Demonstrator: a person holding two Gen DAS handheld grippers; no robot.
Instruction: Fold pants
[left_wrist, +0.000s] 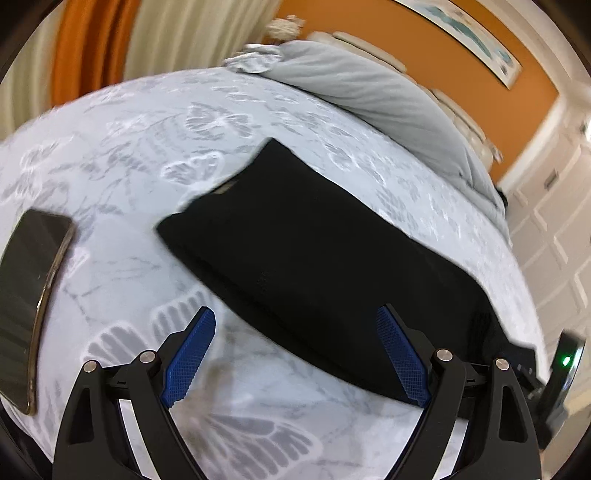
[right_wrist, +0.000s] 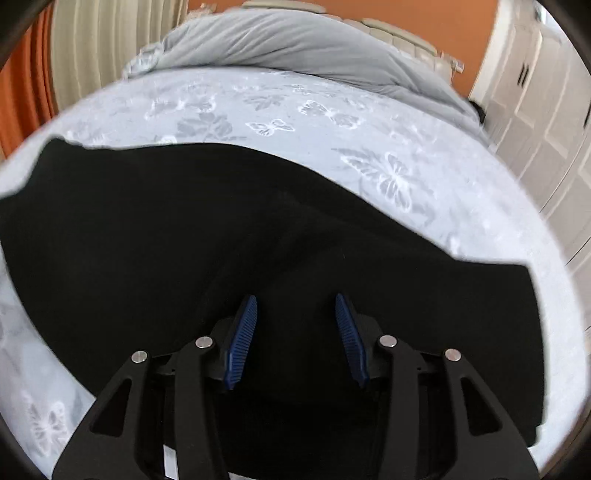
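Note:
The black pants (left_wrist: 314, 240) lie folded as a thick, long rectangle on the pale butterfly-print bedsheet (left_wrist: 129, 147). My left gripper (left_wrist: 295, 312) hovers wide open over their near edge; one blue pad is above the sheet, the other above the cloth, and neither holds anything. In the right wrist view the pants (right_wrist: 184, 229) fill the middle of the picture. My right gripper (right_wrist: 295, 299) is close above them with its jaws partly apart. No cloth is pinched between its blue pads (right_wrist: 242, 339).
A dark phone (left_wrist: 29, 288) lies on the sheet left of the pants. A bunched grey duvet (right_wrist: 295, 40) lies at the far end of the bed. White cupboard doors (right_wrist: 535, 110) stand to the right, curtains (left_wrist: 166, 37) at the back left. A dark device with a green light (left_wrist: 565, 365) shows at the right edge.

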